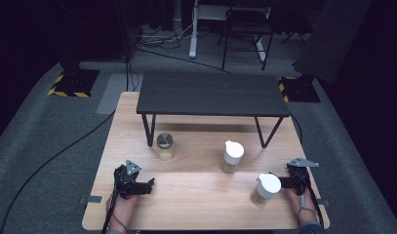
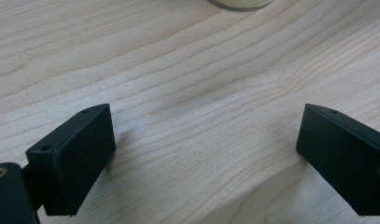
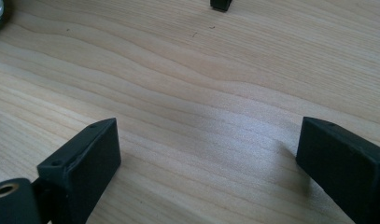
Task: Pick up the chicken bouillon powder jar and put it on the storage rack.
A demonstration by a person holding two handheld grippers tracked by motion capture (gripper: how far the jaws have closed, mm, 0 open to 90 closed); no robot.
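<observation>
Your left tongs point(image 1: 146, 185) rest low on the near left part of the wooden table point(image 1: 196, 195), with your hand point(image 1: 122, 207) behind them at the table's near edge. In the left gripper view their jaws stand wide apart over bare wood, released, with nothing between them; the base of a jar with pale contents point(image 2: 240, 3) shows at the top edge, well ahead of the jaws. Your right tongs point(image 1: 282, 183) lie at the near right, pointing toward the middle of the table, and their tips sit just beside a white-capped jar point(image 1: 265, 188); from the high view you cannot tell whether they touch it. In the right gripper view these jaws also stand wide apart and released, with only wood grain between them. A second white-capped jar point(image 1: 231, 156) stands farther in, near the table's middle and apart from the first. A jar with a metal lid point(image 1: 165, 146) stands to the left of it, close to the left leg of the low black shelf point(image 1: 210, 92) that spans the far part of the table. All three jars stand upright.
</observation>
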